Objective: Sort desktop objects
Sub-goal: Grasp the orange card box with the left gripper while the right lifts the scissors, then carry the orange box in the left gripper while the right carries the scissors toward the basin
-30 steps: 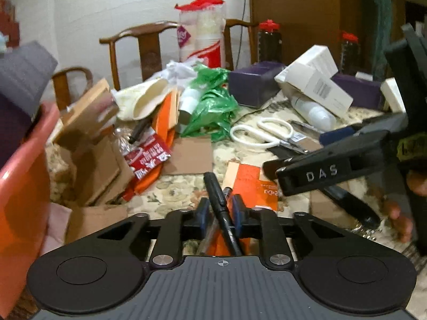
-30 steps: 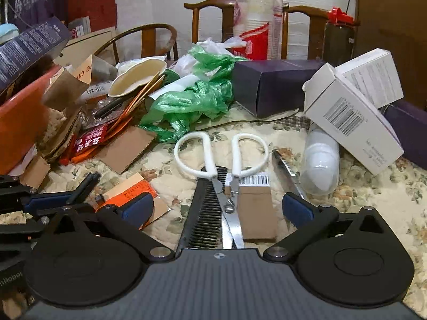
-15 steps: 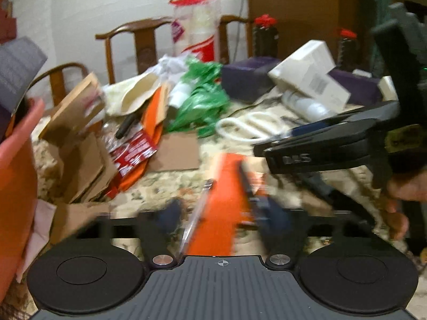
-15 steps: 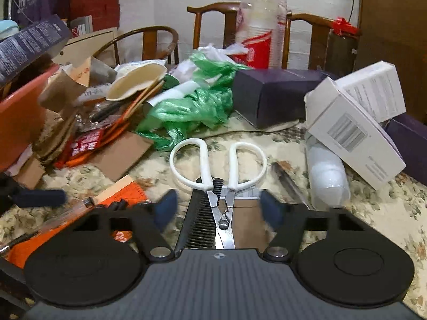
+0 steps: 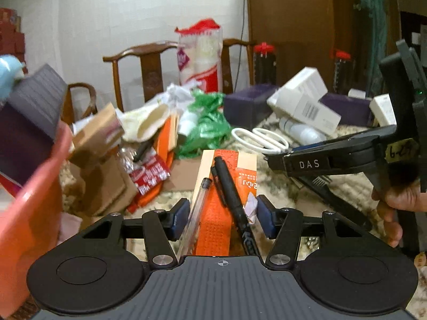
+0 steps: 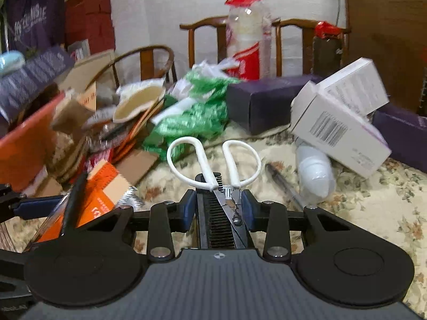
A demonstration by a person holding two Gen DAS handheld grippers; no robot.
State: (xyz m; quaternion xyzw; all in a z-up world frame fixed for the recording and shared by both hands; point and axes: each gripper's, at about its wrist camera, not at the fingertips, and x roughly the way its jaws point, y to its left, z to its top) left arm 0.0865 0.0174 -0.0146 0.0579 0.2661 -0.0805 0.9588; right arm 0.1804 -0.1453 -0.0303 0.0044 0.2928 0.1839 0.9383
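I find my right gripper (image 6: 216,208) closing on scissors (image 6: 217,165) and comb (image 6: 213,221); left gripper (image 5: 222,220) clamps orange packet (image 5: 216,213) with pens; I lift evenly

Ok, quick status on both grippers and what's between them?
left gripper: holding orange booklet with black marker and clear pen on top.
right gripper: closing on white-handled scissors and black comb.
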